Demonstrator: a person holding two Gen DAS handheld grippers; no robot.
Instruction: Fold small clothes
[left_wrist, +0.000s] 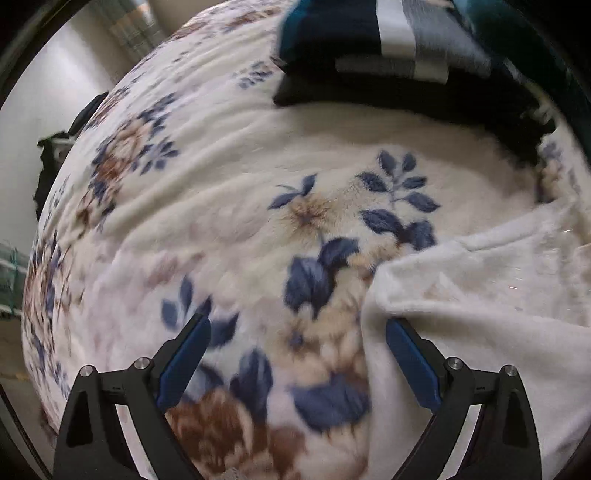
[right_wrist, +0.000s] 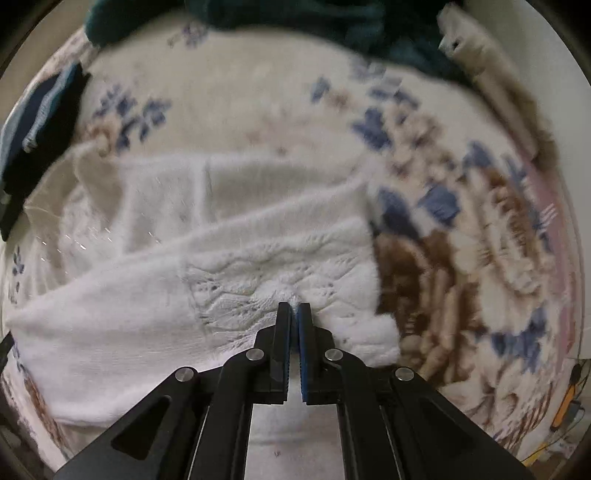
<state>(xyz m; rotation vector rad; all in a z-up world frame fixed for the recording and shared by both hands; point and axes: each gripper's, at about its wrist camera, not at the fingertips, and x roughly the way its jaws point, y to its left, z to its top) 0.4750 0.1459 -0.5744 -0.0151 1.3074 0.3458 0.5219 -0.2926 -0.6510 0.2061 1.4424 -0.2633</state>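
A small white knitted garment (right_wrist: 236, 280) lies partly folded on a floral blanket (right_wrist: 443, 229). My right gripper (right_wrist: 294, 308) is shut on a pinch of its lacy knit near the garment's near edge. In the left wrist view the same white garment (left_wrist: 480, 302) lies at the right. My left gripper (left_wrist: 297, 326) is open and empty above the blanket (left_wrist: 221, 206), its right finger (left_wrist: 406, 354) touching or just over the garment's left edge.
A pile of dark blue, teal and striped clothes (left_wrist: 388, 44) lies at the far side of the blanket; it also shows in the right wrist view (right_wrist: 40, 110). A teal cloth (right_wrist: 295, 14) and a beige cloth (right_wrist: 487, 74) lie at the back. The bed's edge drops off at the left (left_wrist: 48, 177).
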